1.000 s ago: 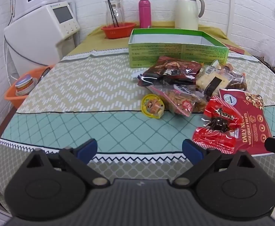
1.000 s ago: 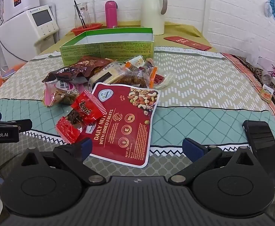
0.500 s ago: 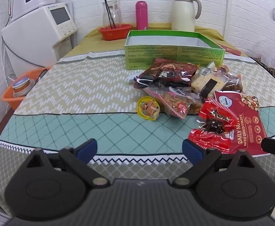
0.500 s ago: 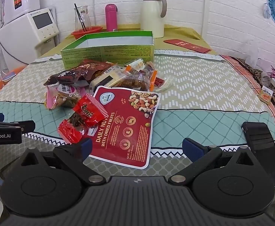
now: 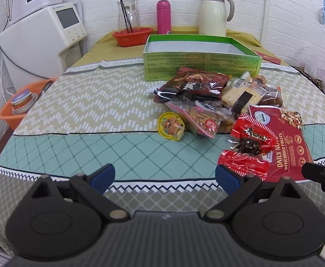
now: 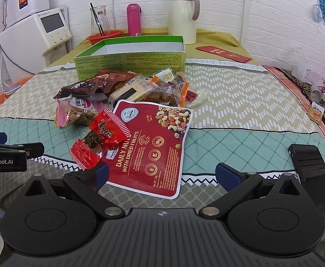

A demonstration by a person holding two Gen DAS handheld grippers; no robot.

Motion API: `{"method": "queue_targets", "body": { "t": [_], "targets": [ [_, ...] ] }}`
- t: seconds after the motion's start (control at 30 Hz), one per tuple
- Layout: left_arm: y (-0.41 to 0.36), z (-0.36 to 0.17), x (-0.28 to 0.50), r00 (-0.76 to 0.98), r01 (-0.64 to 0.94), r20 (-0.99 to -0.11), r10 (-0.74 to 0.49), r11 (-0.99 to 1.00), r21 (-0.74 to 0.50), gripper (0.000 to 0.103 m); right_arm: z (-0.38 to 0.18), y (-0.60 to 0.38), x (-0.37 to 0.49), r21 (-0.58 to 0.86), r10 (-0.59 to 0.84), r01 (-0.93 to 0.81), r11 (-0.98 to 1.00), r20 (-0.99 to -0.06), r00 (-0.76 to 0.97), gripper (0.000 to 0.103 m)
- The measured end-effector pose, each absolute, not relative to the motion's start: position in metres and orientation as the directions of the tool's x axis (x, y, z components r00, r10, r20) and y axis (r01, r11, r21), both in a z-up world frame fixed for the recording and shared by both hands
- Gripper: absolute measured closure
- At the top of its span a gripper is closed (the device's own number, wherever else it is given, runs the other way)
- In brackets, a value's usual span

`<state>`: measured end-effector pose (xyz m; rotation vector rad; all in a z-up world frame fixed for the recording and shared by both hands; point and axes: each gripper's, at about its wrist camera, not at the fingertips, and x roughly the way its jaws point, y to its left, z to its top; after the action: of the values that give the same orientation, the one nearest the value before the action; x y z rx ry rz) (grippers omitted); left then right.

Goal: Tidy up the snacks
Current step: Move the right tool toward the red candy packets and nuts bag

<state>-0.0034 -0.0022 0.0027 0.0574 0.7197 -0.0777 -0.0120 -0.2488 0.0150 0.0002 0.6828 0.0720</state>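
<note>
Both grippers edge closer to the snack pile [image 5: 220, 109] (green box [image 5: 201, 61] just behind), left gripper [image 5: 164, 175] and right gripper [image 6: 162, 173] spread wide, holding nothing.

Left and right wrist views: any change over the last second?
Both grippers eased forward toward the snack pile; left gripper and right gripper keep their jaws open and empty. Nothing grasped or released. Snacks, green box and nut pouch lie where they were.

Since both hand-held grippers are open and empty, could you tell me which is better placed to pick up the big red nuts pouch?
Probably the right hand-held gripper: the nuts pouch lies directly between its open fingers, while it sits off to the left hand-held gripper's right.
</note>
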Motion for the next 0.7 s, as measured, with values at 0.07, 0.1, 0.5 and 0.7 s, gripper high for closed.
{"method": "queue_targets", "body": {
  "t": [0.07,0.1,0.5,0.7],
  "targets": [
    [-0.002,0.0032,-0.0039,0.749,0.093,-0.66,-0.054,0.995,0.024,0.007,0.0146,-0.2486,-0.0115,0.025,0.067,-0.066,0.997,-0.632,0.772,0.0],
    [-0.0025,0.0033,-0.004,0.749,0.094,-0.66,-0.055,0.995,0.024,0.007,0.0144,-0.2488,-0.0112,0.026,0.067,-0.066,0.998,-0.633,0.771,0.0],
    [-0.0048,0.0008,-0.0006,0.743,0.115,-0.665,-0.078,0.993,0.012,0.007,0.012,-0.2469,-0.0092,0.02,0.073,-0.078,0.997,-0.635,0.769,0.0],
    [-0.0036,0.0,0.0017,0.733,0.141,-0.67,-0.117,0.99,-0.018,0.007,0.0102,-0.2476,-0.0068,0.02,0.072,-0.078,0.997,-0.639,0.766,0.0]
  ]
}}
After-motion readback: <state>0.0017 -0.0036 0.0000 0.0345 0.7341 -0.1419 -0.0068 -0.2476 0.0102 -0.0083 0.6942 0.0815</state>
